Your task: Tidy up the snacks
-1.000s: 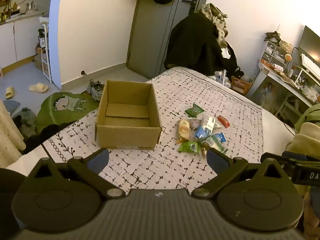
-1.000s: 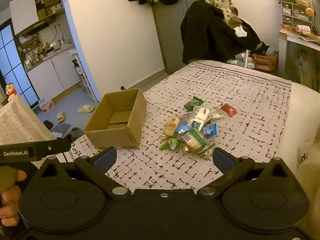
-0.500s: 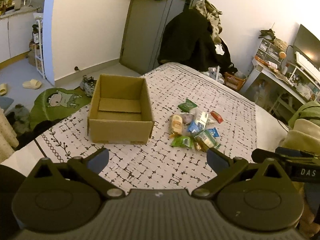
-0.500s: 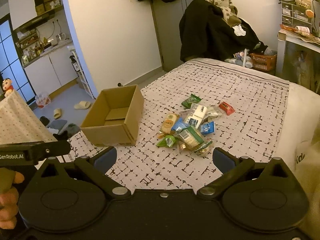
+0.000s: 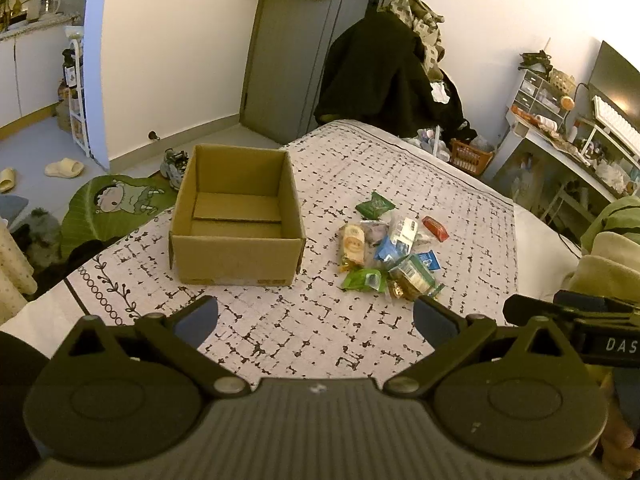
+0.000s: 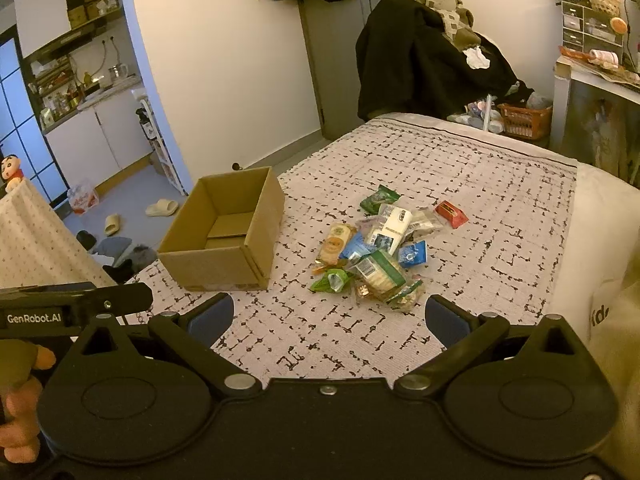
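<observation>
You have not started yet, by the look of it: the cardboard box (image 5: 236,216) left of centre on the bed (image 5: 304,332) holds nothing but its own folded flaps, and every snack lies in the snack pile (image 5: 394,248) just right of it, mid-frame. All of them are left to move.

Your left gripper (image 5: 316,316) has its jaws spread wide and empty, low in its view; your right gripper (image 6: 330,312) is the same, hovering short of the pile.

Readable writing is scarce (packet print is too small to make out): "GenRobot.AI" on the device at the right view's lower left, and "DAS" at the left view's right edge.
</observation>
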Demonstrator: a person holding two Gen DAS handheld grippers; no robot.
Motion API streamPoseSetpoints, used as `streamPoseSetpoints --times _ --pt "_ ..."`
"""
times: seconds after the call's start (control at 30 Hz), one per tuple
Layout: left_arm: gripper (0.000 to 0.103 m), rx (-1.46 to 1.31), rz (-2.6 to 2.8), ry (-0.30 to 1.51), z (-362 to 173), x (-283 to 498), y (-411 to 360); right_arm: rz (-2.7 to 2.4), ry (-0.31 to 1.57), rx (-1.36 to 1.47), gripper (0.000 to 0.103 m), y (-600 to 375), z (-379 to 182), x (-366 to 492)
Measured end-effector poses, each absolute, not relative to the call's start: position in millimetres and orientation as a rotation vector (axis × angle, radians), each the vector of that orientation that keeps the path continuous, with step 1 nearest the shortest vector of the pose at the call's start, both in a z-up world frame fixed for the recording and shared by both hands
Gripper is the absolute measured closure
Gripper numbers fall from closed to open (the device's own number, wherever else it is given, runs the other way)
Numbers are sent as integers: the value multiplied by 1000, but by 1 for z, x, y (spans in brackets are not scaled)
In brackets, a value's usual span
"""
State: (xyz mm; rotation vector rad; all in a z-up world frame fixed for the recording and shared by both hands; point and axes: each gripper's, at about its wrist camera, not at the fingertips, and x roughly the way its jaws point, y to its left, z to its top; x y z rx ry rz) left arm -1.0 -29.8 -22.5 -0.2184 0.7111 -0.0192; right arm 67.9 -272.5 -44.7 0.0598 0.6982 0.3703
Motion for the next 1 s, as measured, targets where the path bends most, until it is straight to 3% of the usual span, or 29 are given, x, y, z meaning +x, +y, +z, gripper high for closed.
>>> streamPoseSetpoints --times 0.53,1.0 --pt "0 -210 8 665 -20 25 -46 386 719 174 0 -294 -30 102" --pt "3 -260 17 712 -40 63 -57 395 789 63 0 -302 -33 163"
